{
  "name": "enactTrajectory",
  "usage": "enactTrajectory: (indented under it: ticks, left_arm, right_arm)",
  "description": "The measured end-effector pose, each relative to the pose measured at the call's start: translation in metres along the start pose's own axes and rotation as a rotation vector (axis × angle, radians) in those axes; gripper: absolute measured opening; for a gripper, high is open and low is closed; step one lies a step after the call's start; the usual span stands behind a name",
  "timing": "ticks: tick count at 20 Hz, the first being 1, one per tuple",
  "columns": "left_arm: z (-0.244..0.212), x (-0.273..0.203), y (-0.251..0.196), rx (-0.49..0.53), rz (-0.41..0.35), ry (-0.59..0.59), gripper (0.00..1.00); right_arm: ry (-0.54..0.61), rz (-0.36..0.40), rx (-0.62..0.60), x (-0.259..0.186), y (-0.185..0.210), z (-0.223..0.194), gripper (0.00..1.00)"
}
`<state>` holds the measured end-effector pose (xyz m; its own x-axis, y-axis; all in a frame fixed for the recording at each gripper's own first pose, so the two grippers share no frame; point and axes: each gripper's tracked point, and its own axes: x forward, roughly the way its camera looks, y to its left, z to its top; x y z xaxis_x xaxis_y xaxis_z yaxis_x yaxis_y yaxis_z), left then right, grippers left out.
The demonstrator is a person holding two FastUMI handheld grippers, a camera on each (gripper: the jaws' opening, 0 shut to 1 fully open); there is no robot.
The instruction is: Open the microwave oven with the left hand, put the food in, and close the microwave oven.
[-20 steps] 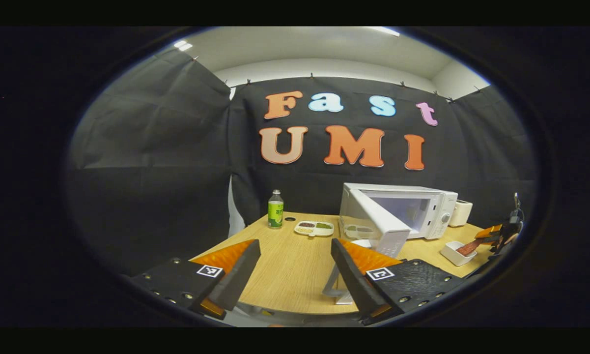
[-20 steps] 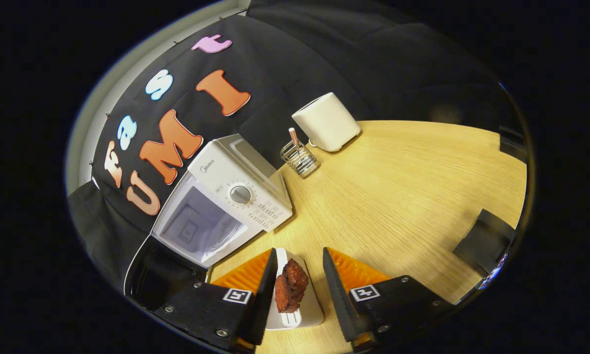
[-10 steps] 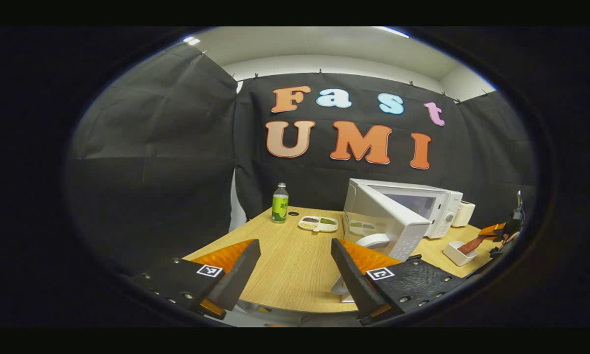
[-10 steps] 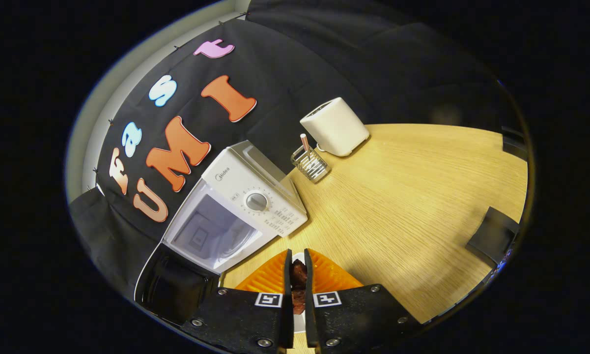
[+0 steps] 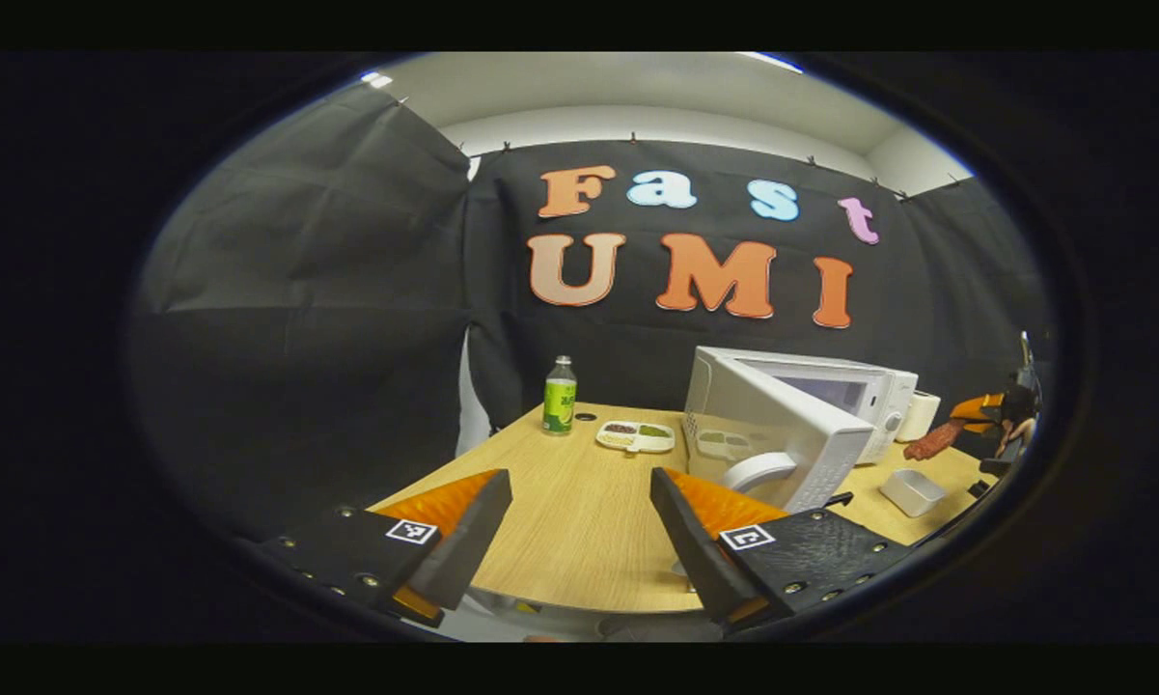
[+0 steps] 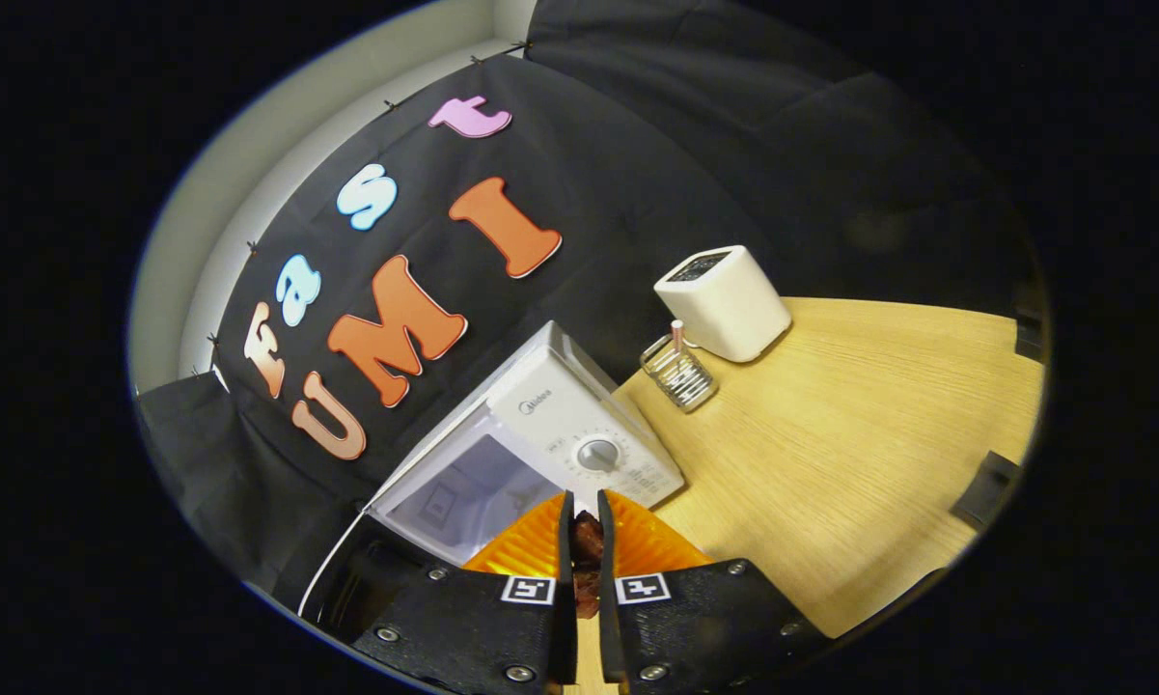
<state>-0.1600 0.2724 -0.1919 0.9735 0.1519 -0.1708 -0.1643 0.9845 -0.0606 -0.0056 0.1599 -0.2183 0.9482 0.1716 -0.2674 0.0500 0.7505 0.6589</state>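
Jaws of the right gripper (image 6: pixel 579 579) clamped narrow on the piece of food (image 6: pixel 587 550), a dark reddish-brown chunk pinched between both fingers; a second ago stood wide around it as it lay in its small white dish, half a second ago already closed. Now lifted clear: seen from the left gripper view, held in the air above the white dish (image 5: pixel 912 490), which sits bare near the worktop's right edge. Carried toward the microwave oven (image 6: pixel 579 434), its open cavity (image 6: pixel 468 492) just ahead of the fingertips and the dial panel just beside them.

Jaws of the left gripper (image 5: pixel 579 526) wide apart, holding nothing, hanging over the worktop's (image 5: pixel 560 502) near edge. Door (image 5: pixel 782 434) of the microwave oven swung open toward it, the curved handle at its free edge.

Farther out: green bottle (image 5: pixel 560 396) and divided snack plate (image 5: pixel 636 436) toward the worktop's far edge; white toaster (image 6: pixel 724 304) and wire rack (image 6: pixel 677 375) at the far right corner.

Opening done and pickup made, judging by this; placing inside the cavity likely next, then shutting the door.
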Motion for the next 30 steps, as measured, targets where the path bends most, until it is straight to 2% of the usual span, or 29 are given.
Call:
enactTrajectory:
  ticks: [5,9,14,22,26,28,30]
  left_arm:
    - [0.000,0.003,0.004,-0.002,0.000,-0.002,0.90]
    - [-0.006,0.009,0.010,-0.012,0.000,0.007,0.90]
    - [-0.005,0.015,0.022,-0.020,0.015,0.001,0.89]
    - [-0.005,0.031,0.036,-0.009,0.026,-0.004,0.90]
    - [-0.009,0.039,0.035,-0.021,0.024,0.004,0.90]
    - [-0.007,0.041,0.031,-0.018,0.015,-0.003,0.90]
    - [-0.008,0.045,0.027,-0.009,0.007,-0.003,0.90]
  right_arm:
    - [0.008,0.099,0.035,0.033,0.070,-0.019,0.08]
    - [0.002,0.131,0.078,0.066,0.111,-0.041,0.08]
    - [-0.017,0.105,0.090,0.110,0.135,-0.071,0.08]
    - [-0.056,0.030,0.094,0.190,0.133,-0.110,0.08]
    - [-0.088,-0.057,-0.018,0.220,0.120,-0.115,0.08]
    - [-0.098,-0.062,-0.059,0.225,0.122,-0.114,0.14]
    - [-0.100,-0.132,-0.131,0.231,0.107,-0.110,0.20]
